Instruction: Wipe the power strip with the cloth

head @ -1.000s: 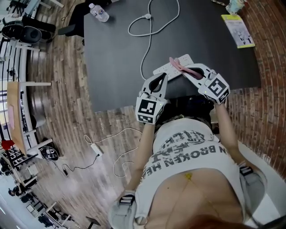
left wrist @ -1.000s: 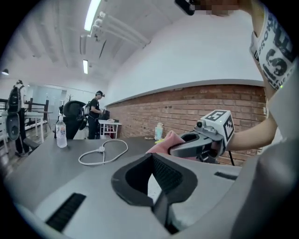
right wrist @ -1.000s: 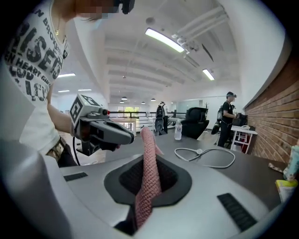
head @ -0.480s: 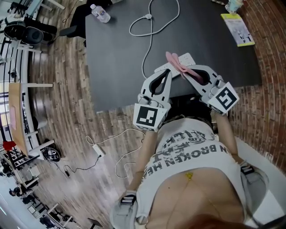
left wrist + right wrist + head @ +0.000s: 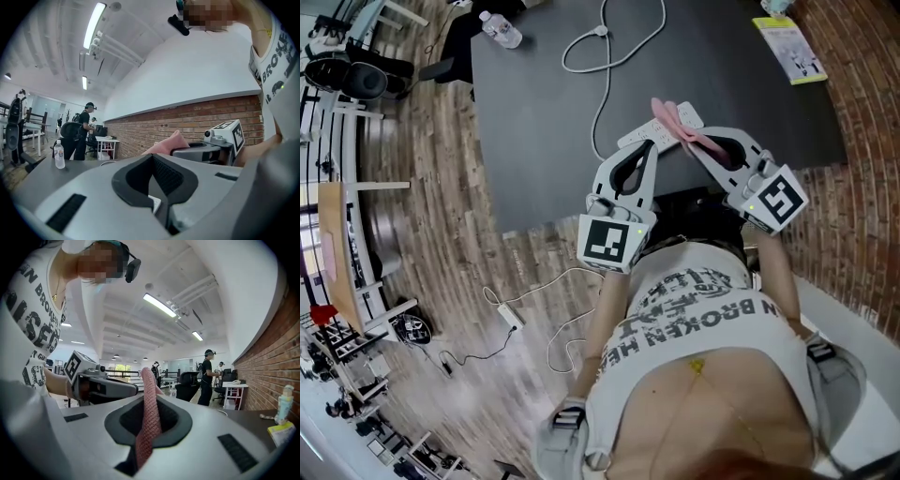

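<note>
The left claw [image 5: 644,150] is pointing level, away from the body, its jaws pinching shut on an edge of the white power strip [image 5: 630,142]. Just to its right, the right claw [image 5: 692,145] is angling in toward it, jaws clamping the pink cloth [image 5: 671,116]. Both bare forearms are reaching forward behind the claws.

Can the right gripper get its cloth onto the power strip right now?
Probably yes: the cloth in the right gripper crosses over the power strip in the head view, nothing between them.
</note>
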A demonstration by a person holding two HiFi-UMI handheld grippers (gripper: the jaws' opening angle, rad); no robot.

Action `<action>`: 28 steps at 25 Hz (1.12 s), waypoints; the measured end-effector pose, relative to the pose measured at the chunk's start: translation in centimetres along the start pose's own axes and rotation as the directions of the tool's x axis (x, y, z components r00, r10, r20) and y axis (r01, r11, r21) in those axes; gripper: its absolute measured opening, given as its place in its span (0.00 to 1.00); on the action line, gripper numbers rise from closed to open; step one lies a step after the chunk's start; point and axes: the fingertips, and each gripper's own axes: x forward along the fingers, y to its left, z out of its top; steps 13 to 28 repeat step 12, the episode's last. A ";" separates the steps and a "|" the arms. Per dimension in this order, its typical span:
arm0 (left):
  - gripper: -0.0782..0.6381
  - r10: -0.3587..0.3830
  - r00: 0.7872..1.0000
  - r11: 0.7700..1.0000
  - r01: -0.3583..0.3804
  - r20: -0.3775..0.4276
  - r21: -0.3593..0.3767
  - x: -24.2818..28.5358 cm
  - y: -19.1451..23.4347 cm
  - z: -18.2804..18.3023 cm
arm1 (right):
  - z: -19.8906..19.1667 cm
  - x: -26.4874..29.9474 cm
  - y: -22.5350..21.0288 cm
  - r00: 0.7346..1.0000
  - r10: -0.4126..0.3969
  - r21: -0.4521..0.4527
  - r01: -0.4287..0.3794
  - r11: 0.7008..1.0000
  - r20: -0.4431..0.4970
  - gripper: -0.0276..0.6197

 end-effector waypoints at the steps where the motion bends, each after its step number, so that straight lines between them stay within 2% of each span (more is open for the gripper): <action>1: 0.12 -0.003 1.000 1.000 0.003 0.000 0.002 0.0 -0.1 0.1 | 0.0 -0.2 -0.1 1.000 -0.005 0.000 0.005 1.000 -0.002 0.07; 12: 0.12 -0.046 0.999 0.999 0.046 0.005 -0.011 0.7 -1.6 0.3 | -0.4 -1.8 -0.5 0.999 -0.035 0.000 0.035 0.999 -0.015 0.07; 28: 0.12 -0.046 0.999 0.999 0.046 0.005 -0.011 0.7 -1.6 0.3 | -0.4 -1.8 -0.5 0.999 -0.035 0.000 0.035 0.999 -0.015 0.07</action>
